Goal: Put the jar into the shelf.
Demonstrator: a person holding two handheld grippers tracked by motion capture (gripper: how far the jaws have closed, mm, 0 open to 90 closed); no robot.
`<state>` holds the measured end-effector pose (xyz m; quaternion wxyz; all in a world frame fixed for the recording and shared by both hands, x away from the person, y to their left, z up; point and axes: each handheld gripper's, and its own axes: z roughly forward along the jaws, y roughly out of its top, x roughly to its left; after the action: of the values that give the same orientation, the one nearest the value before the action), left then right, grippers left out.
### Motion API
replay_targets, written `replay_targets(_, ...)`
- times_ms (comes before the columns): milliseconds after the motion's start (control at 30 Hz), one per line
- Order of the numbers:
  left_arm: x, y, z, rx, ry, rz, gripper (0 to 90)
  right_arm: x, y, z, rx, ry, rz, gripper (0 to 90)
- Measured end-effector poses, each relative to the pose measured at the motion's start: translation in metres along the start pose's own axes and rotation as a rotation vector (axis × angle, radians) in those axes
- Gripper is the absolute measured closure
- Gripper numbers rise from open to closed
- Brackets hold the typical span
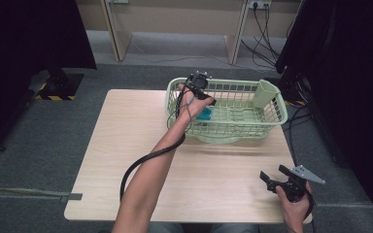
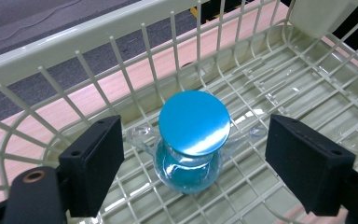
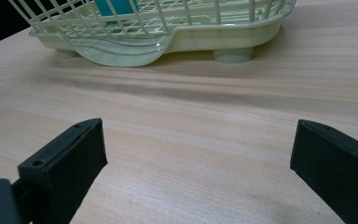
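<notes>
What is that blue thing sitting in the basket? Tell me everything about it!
It is a small clear jar with a round, shiny blue lid and two little clear side handles. It stands upright on the wire floor of the pale green basket, near its left end. The left gripper hangs open over it, jaws on either side, not touching.

From above, the person's left hand covers most of the blue-lidded jar in the green basket, so just a sliver of blue shows. In the left gripper view, the round lid hides the jar's neck, and the basket's far corner runs off the top edge. In the right gripper view, the basket is cut off at the top, and the 2 black jaws run off the bottom corners.
</notes>
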<state>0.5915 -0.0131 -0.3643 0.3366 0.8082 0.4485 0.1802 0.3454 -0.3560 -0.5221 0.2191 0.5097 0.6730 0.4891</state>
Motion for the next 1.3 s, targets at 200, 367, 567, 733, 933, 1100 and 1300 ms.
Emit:
replay_targets(200,0.002,-0.003,-0.01,-0.026,-0.002,0.002,18.1,0.0,0.0,0.0,0.003,-0.001,0.001,3.4)
replay_targets(367,0.004,-0.007,-0.021,-0.036,-0.008,0.009,17.9,0.0,0.0,0.0,0.001,-0.002,-0.002,3.4)
replay_targets(567,0.007,-0.01,-0.036,-0.061,-0.013,0.007,17.9,0.001,0.0,0.0,0.004,-0.004,0.002,3.4)
replay_targets(733,0.006,-0.014,-0.045,-0.083,-0.035,0.011,17.9,0.001,0.0,0.0,0.003,-0.005,0.002,3.4)
replay_targets(933,0.006,-0.021,-0.052,-0.09,-0.045,0.021,17.9,0.001,0.0,0.0,0.005,-0.006,0.004,3.4)
replay_targets(1100,0.005,-0.024,-0.057,-0.099,-0.045,0.03,17.9,0.001,0.0,0.0,0.003,-0.007,0.003,3.4)
replay_targets(1300,0.005,-0.031,-0.059,-0.102,-0.053,0.03,17.9,0.001,0.0,0.0,0.002,-0.007,0.002,3.4)
